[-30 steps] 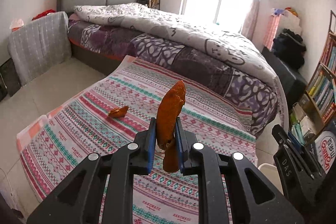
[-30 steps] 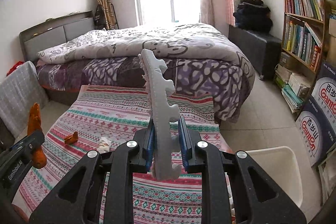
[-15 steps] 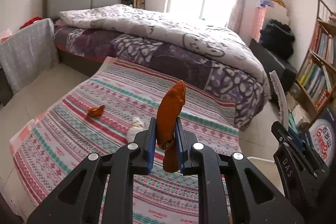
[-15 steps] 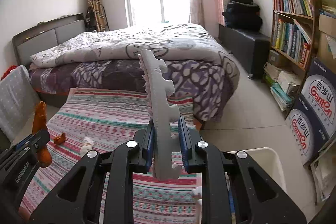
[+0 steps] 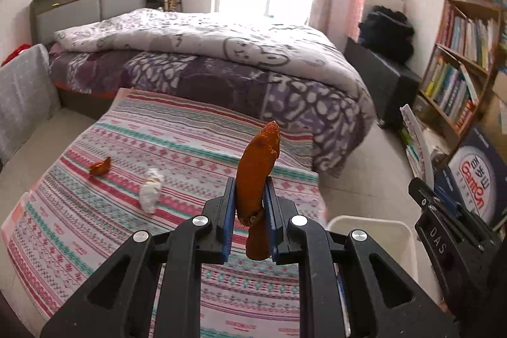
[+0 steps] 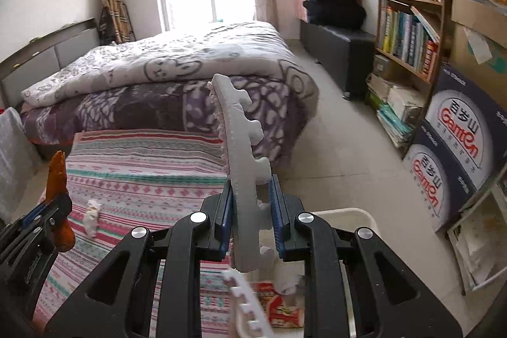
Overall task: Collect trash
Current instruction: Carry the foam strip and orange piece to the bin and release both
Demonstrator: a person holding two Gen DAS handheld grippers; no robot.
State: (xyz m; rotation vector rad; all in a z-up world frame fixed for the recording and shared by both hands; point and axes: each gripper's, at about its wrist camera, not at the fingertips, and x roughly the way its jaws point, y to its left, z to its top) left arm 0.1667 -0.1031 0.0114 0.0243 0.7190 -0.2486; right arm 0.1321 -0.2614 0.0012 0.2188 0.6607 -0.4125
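My left gripper [image 5: 248, 208] is shut on a long piece of orange peel [image 5: 257, 167], held upright above the striped rug [image 5: 95, 211]. My right gripper [image 6: 250, 208] is shut on a grey notched foam strip [image 6: 240, 141], held upright over the white bin [image 6: 358, 216]. The bin [image 5: 374, 227] sits at the rug's right edge and holds another foam strip [image 6: 247, 303] and a red wrapper [image 6: 282, 306]. A small orange peel [image 5: 99, 167] and a crumpled white tissue [image 5: 150, 190] lie on the rug. The left gripper with its peel [image 6: 57, 176] shows at the right wrist view's left edge.
A bed [image 5: 221, 59] with a grey and purple quilt stands beyond the rug. A bookshelf [image 6: 408, 21] and dark boxes [image 6: 456, 129] line the right wall. A black bench [image 6: 339, 49] stands near the window. A grey covered object [image 5: 22, 97] stands at the left.
Both grippers have swung to the right, towards the bin, each still holding its piece. The bin and the tissue have come into the left wrist view.
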